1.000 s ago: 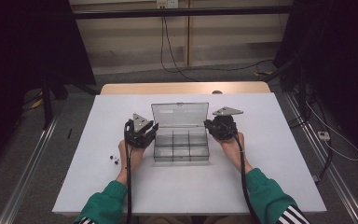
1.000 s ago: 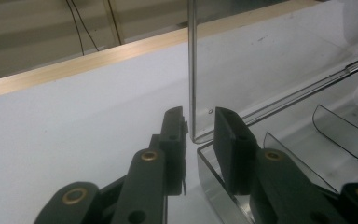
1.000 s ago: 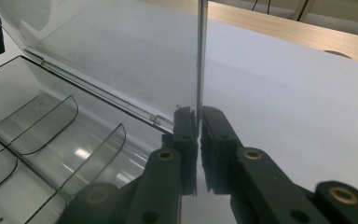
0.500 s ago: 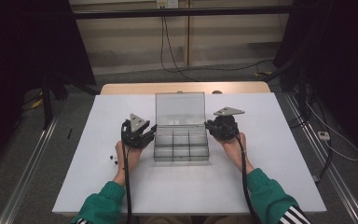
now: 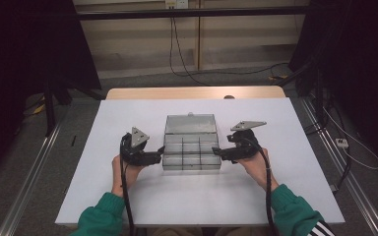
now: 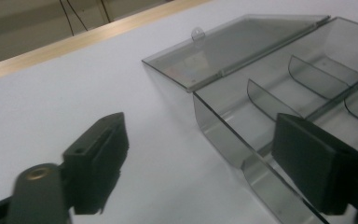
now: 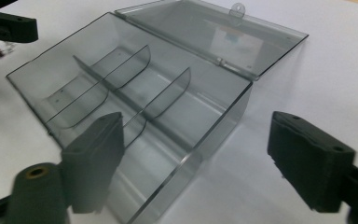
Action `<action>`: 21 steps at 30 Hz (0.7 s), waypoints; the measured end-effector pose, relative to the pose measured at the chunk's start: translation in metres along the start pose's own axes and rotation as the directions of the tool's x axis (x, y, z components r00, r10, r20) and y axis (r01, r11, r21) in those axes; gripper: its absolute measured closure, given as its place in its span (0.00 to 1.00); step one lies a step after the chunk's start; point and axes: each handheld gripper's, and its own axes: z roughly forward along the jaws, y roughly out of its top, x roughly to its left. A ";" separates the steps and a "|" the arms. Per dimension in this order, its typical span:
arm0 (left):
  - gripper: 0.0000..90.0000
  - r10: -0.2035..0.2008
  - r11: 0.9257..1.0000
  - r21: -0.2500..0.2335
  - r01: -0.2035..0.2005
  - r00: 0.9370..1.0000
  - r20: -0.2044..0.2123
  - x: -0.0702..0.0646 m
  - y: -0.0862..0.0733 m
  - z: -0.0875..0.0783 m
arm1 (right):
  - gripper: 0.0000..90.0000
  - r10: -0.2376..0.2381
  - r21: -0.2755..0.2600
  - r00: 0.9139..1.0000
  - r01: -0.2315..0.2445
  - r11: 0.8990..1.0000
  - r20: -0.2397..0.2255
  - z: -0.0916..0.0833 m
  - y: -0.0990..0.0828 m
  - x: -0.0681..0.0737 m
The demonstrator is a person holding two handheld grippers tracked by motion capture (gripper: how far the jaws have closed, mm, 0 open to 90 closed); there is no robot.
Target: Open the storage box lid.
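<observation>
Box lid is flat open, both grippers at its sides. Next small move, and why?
Probably draw both grippers back from the clear box. Its lid lies fully open behind the compartments, and the left gripper and right gripper have just been opening, with nothing gripped.

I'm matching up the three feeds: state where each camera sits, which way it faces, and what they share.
High view: above the person's side, facing forward and down on the white table; forearms, hands, left tool and right tool show.
Left gripper view: rides the left tool, facing the open compartment box; both jaws apart.
Right gripper view: rides the right tool, facing the box from its other side; jaws apart.
Shared: box and table.
</observation>
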 end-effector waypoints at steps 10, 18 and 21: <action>0.07 0.013 0.999 0.038 -0.013 1.000 0.004 -0.003 -0.008 -0.021 | 0.00 -0.019 0.029 0.997 0.021 0.999 -0.069 -0.015 -0.020 0.007; 0.01 0.014 0.997 0.076 -0.013 1.000 -0.015 0.000 -0.020 -0.034 | 0.00 -0.065 0.019 0.995 0.066 0.998 -0.079 -0.033 -0.039 0.010; 0.00 0.009 0.996 0.086 -0.007 1.000 -0.022 0.002 -0.024 -0.038 | 0.00 -0.073 0.026 0.994 0.075 0.997 -0.085 -0.038 -0.046 0.010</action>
